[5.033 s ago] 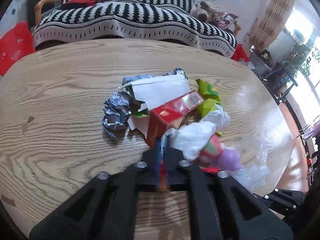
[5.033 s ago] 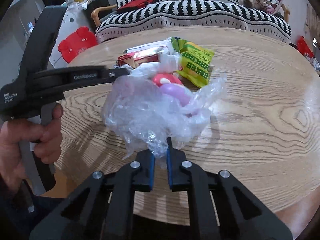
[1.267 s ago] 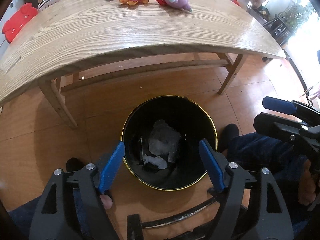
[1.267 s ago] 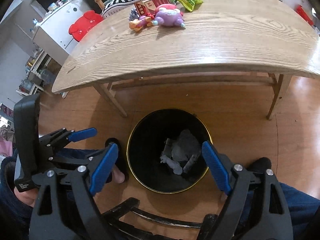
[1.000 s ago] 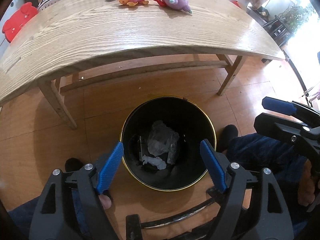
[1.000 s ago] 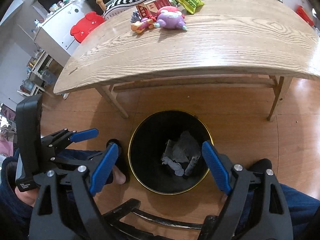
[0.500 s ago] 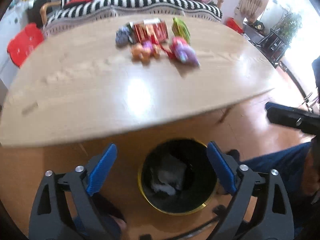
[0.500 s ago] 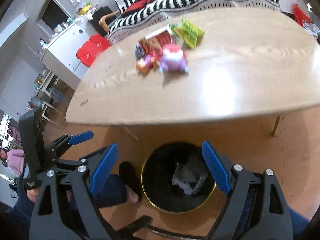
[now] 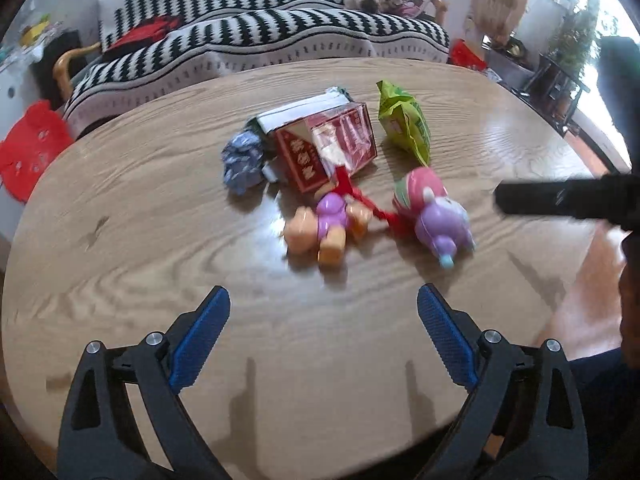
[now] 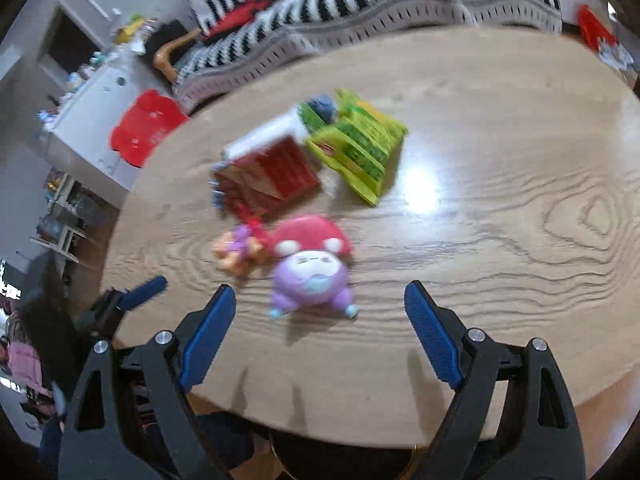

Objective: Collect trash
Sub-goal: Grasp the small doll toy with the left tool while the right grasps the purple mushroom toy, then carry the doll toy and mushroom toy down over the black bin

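Both grippers, left gripper (image 9: 322, 326) and right gripper (image 10: 320, 318), hover empty with jaws spread wide above the oval wood-grain tabletop (image 9: 120, 240). Mid-table toward the far edge lie a glossy red carton (image 9: 326, 148), crumpled foil (image 9: 242, 160), a green crinkly snack bag (image 9: 404, 124) and two rounded plastic toys (image 9: 436, 216).

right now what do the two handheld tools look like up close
Both match. The left tool and right tool each have two black plastic arms with triangular cut-outs and silver round bolts, ending in blue textured pads. No cables show. Dark blue clothing appears at the frame edge.
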### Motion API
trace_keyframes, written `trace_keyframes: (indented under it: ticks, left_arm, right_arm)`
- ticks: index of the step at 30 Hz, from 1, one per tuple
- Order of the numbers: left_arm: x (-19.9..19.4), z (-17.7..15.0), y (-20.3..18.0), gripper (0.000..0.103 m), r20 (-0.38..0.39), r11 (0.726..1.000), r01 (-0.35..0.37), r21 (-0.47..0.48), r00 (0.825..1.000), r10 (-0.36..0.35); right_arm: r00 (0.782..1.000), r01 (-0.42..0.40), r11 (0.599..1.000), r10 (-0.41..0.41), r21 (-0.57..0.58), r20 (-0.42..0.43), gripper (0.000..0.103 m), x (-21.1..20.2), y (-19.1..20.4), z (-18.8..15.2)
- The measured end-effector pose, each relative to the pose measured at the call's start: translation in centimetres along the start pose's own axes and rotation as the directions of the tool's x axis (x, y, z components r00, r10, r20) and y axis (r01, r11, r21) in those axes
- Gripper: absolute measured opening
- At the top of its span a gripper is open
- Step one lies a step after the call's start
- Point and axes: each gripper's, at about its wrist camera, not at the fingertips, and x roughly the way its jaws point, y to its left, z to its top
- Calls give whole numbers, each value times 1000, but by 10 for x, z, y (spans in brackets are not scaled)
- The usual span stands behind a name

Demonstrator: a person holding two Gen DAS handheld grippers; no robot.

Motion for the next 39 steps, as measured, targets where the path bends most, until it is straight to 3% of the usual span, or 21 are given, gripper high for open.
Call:
trace_keyframes:
  ticks: [4,9,16,18,20,23,30,39]
  left_arm:
    - [21,7,-2,92,-5,999,-5,37,1000,5]
    - [37,12,-1,92,-4,997,-37,61,999,37]
    - [49,20,14,89,11,999,-32,8,999,31]
    - [49,22,14,83,20,1000,-20,2,1000,20]
    - [47,23,10,69,24,1000,-3,19,1000,2]
    - [46,21,1,46,13,999,14,48,1000,-14]
    - [27,17,-2,46,33,999,10,33,999,-11]
    - [3,9,-4,45,48,999,-42,7,998,42]
  right_arm:
    - [999,-36,999,36,-5,-34,83,17,6,4]
    - [999,-16,999,14,-45,-51,83,27,18,2]
    - [998,-2,1000,0,-23,-64,80,41,18,-1]
    - [998,-7,1000,6,-24,-68,67,42,18,-2]
    - [998,-10,1000,9,-20,-67,55,41,16,-4]
    - [998,-18,1000,17,-15,-55,52,36,14,-6]
    - [999,-41,999,41,-11,-13,51,15,11,-6]
    - [1000,5,999,-4,-42,19,51,4,9,-12]
